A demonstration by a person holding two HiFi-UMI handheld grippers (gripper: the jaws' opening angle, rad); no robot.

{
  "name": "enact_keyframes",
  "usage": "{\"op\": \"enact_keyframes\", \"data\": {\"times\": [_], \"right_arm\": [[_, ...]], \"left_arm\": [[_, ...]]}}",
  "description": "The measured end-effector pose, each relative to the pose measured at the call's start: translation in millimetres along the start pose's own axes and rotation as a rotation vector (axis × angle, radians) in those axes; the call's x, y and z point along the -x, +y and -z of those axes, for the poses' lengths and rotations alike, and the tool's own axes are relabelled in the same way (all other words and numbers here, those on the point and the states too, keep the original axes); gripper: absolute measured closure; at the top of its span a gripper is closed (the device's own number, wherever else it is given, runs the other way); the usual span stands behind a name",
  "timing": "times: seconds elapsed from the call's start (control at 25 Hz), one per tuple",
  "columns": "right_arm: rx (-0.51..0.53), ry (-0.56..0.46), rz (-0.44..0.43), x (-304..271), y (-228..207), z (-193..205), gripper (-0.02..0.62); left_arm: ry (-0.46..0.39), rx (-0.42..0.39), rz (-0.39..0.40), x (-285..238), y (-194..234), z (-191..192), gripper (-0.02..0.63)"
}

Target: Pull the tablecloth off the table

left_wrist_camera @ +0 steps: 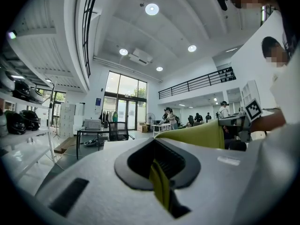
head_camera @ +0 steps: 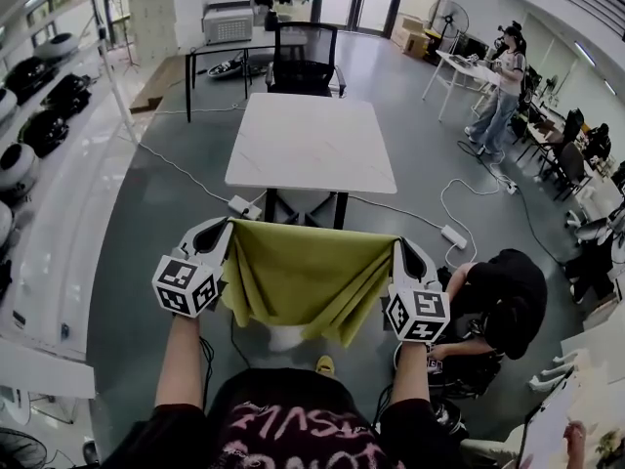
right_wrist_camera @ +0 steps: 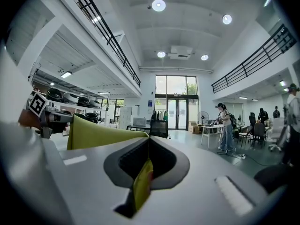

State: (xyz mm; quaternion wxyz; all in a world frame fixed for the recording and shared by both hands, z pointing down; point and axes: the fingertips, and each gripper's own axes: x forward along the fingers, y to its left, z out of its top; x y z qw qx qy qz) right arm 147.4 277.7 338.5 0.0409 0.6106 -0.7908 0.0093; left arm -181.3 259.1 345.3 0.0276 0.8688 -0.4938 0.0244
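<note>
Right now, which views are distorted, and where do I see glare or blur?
Head view: mild curving at the edges, tablecloth evenly lit and sharp. Left gripper view: strong fisheye, black corners, ceiling lamp glares. Right gripper view: same fisheye, ceiling lamp bright, tablecloth between the jaws soft.

Large open lab or workshop hall, double height; black-railed mezzanine balcony (right_wrist_camera: 253,62) along the wall; tall glass entrance doors (right_wrist_camera: 176,111); round recessed ceiling lights (right_wrist_camera: 158,4); polished grey concrete floor (head_camera: 146,213) with a cabled white power strip (head_camera: 453,234) lying loose; white square table (head_camera: 312,140) and black mesh office chair (head_camera: 303,62) mid-floor; white wall shelving holding rounded black-and-white devices (head_camera: 44,130) at left; standing person wearing head-mounted gear (head_camera: 503,91) beside a white worktable (head_camera: 459,64).
</note>
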Motion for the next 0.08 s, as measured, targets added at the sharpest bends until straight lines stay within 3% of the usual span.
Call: {"op": "enact_keyframes", "data": {"times": [0.08], "right_arm": [[0.004,0.001,0.000,0.6,0.2,0.6,0.580]], "left_arm": [[0.007,-0.006,0.000,1.1,-0.6,0.9,0.600]]}}
